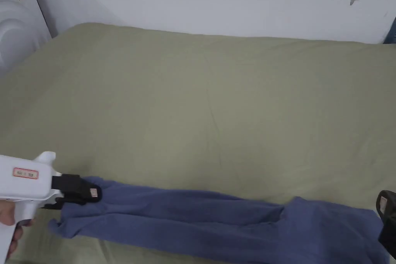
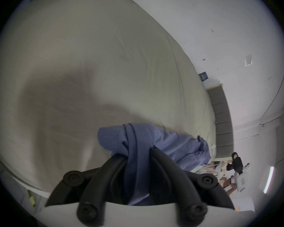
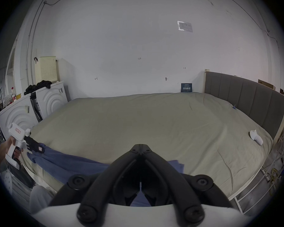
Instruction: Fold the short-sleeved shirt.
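A blue short-sleeved shirt [image 1: 201, 218] lies bunched into a long band along the near edge of the bed. Its left end is gathered in my left gripper [image 1: 94, 193], which is shut on it; in the left gripper view the cloth [image 2: 138, 137] is pinched between the jaws of the left gripper [image 2: 138, 153]. The right gripper [image 1: 384, 206] sits at the shirt's right end, at the picture's edge. In the right gripper view the right gripper [image 3: 140, 145] has its jaws together, with no cloth showing at the tips; the shirt [image 3: 69, 163] passes underneath.
The bed's olive-green sheet [image 1: 216, 102] stretches wide and flat behind the shirt up to a white wall. A white appliance [image 1: 15, 25] stands at the far left. A grey headboard [image 3: 246, 96] bounds the right side, with a small white sock [image 3: 256, 137] near it.
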